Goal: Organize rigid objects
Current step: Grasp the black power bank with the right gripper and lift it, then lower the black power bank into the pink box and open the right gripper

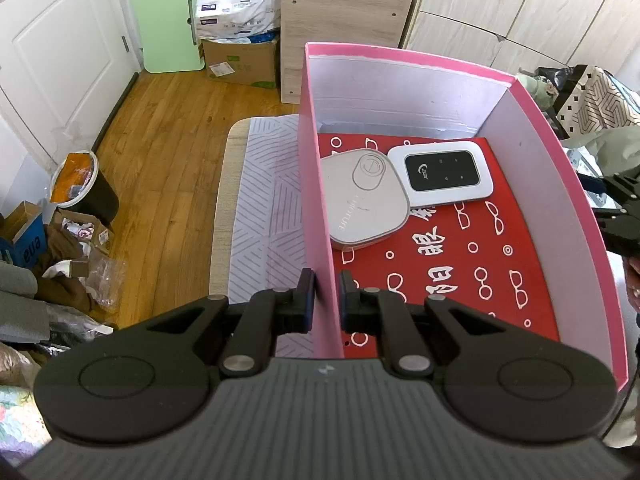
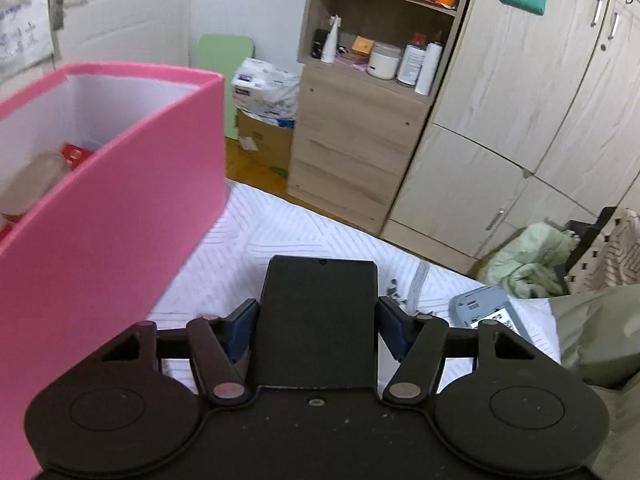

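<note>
A pink box with white inner walls stands on the bed. Inside it, on a red patterned sheet, lie a grey rounded case and a white pocket router with a black screen. My left gripper is shut on the box's left wall, one finger on each side. My right gripper is shut on a flat black rectangular device and holds it above the bed, to the right of the pink box. The right gripper's tip shows at the left wrist view's right edge.
The bed has a white striped cover. A grey gadget and small dark bits lie on it at the right. A wooden shelf unit and wardrobes stand behind. The floor at left holds a bin and clutter.
</note>
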`<state>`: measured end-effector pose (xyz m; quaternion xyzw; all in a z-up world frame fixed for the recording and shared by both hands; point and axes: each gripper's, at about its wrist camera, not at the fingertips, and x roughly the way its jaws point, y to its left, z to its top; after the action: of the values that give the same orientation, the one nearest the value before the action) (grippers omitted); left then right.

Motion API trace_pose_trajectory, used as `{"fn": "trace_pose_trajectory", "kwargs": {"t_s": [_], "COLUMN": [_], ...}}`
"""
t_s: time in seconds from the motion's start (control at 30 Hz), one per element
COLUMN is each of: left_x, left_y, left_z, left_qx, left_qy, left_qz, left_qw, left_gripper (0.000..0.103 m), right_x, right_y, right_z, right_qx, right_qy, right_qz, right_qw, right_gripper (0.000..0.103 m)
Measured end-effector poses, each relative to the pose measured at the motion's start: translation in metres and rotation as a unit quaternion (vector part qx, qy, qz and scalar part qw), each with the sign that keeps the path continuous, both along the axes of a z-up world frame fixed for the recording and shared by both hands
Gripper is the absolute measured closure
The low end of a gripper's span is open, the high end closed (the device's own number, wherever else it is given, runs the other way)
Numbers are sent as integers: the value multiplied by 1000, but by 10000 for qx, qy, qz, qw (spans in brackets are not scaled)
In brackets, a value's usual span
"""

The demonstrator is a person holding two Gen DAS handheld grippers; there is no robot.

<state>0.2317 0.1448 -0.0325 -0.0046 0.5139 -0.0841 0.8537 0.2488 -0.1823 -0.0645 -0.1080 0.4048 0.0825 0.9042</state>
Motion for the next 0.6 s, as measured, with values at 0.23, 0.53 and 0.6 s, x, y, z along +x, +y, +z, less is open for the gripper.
{"fn": "trace_pose_trajectory", "kwargs": {"t_s": [0.23,0.53,0.6], "left_x": [0,0,0], "left_y": [0,0,0], "left_z": [0,0,0], "left_qx": [-39,-39,-46], "left_qy": [4,2,3], "left_qz": [6,6,17], "left_qw": [10000,10000,10000], "left_gripper": [93,93,93], "right_x": [-15,-30,-33], "right_y": [-5,-8,-8], "right_z": [13,31,35], "right_qx": [306,558,604], "right_qy": [-127,-252,-292], "right_qz": [-5,58,65], "right_qw": [9995,9981,9977], "right_gripper": [35,35,35]}}
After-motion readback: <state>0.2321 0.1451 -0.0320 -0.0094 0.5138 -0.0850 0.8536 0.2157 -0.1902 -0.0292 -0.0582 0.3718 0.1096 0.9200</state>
